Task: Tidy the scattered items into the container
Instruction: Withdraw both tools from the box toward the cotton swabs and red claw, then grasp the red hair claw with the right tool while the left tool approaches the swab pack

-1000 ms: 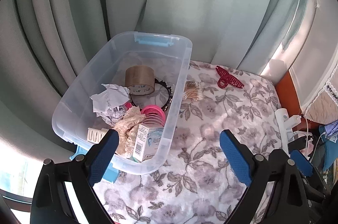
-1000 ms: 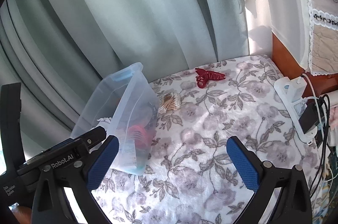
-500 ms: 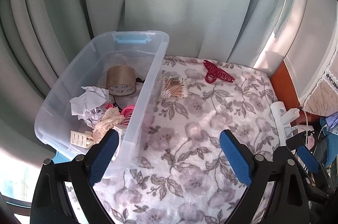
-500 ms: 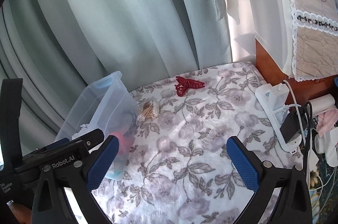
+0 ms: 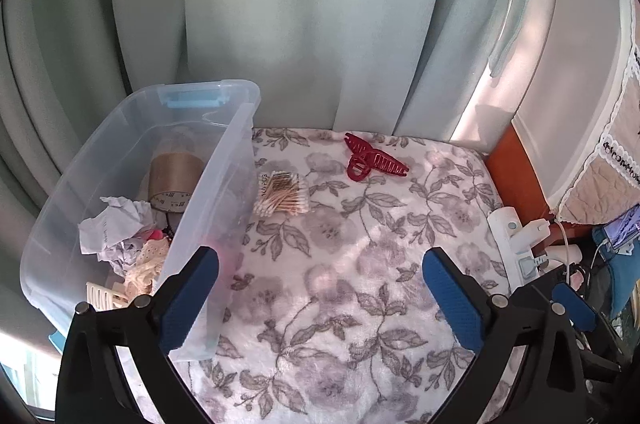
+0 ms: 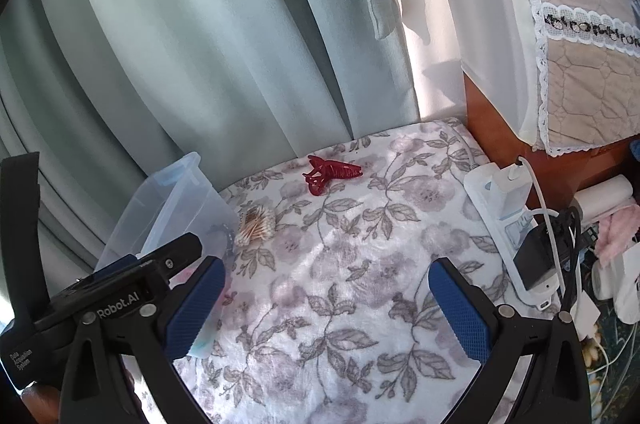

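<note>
Judging by what already lies in the clear plastic container (image 5: 120, 160), most of the tidying looks done: a roll of brown tape (image 5: 174, 180), crumpled paper (image 5: 112, 232), a scrap of cream lace (image 5: 148, 264), a cream hair comb (image 5: 104, 294) and something pink sit inside it. Two things are left out on the floral blanket (image 5: 340, 284). A packet of cotton swabs (image 5: 284, 194) lies ahead of the left hand-held gripper (image 5: 320, 288) and slightly to its left, just beside the container's near wall. A red claw hair clip (image 5: 374, 160) lies farther ahead, beyond the packet and near the curtain (image 5: 300, 4).

The left hand-held gripper has its jaws opening wide, with nothing between them but bare blanket; its left finger (image 5: 188, 300) shows in front of the container's corner. The right hand-held gripper (image 6: 326, 304) also stands with its fingers well apart and empty. From its view the clip (image 6: 330, 172) is ahead, the swabs (image 6: 258, 226) ahead and to the left, and the container (image 6: 180, 208) to its far left, behind the body of the other tool.

Off to the right of both grippers, a white power strip (image 6: 500, 208) with chargers and cables rests at the blanket's edge; it seems part of the room rather than the clutter. So two pick-ups probably remain, with the swab packet the nearer for the left side and the clip open to either.
</note>
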A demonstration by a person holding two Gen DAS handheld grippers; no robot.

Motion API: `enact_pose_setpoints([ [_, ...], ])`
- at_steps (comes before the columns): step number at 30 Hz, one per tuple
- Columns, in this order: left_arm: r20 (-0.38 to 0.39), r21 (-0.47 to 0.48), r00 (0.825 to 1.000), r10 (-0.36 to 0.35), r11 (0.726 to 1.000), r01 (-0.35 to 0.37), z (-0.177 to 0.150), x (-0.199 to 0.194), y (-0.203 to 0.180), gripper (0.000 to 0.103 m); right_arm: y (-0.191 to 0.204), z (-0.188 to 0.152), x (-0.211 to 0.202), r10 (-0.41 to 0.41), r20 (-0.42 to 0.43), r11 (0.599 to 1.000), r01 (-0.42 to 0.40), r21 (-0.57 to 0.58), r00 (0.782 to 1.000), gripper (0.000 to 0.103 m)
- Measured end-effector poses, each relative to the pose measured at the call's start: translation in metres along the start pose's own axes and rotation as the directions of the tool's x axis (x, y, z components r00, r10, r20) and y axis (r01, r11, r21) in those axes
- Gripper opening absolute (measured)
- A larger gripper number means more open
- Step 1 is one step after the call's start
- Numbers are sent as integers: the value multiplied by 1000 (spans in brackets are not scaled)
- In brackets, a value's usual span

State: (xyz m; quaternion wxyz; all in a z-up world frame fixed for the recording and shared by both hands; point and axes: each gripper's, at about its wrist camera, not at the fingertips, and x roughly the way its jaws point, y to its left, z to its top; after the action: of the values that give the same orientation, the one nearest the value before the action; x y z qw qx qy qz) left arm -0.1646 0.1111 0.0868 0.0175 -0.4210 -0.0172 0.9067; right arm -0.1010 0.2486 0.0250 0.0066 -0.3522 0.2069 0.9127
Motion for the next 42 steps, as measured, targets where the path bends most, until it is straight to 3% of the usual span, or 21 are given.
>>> enact_pose_setpoints([
  [18,-76,3,997,6,1000,-5,11,78,-7,100,-28,11,71,-34,-69,999,32,-34,997,99],
  [25,-87,-34,994,68,997,-71,11,115,0,100,-34,17,107,-24,-100,1000,21,-23,995,94],
  [37,-131,-107,974,186,974,-200,8,176,13,100,-26,24,169,9,-160,998,-19,-64,987,90],
  [42,-154,-157,972,178,967,-202,7,197,18,100,-27,31,187,21,-160,998,-31,-63,987,90],
])
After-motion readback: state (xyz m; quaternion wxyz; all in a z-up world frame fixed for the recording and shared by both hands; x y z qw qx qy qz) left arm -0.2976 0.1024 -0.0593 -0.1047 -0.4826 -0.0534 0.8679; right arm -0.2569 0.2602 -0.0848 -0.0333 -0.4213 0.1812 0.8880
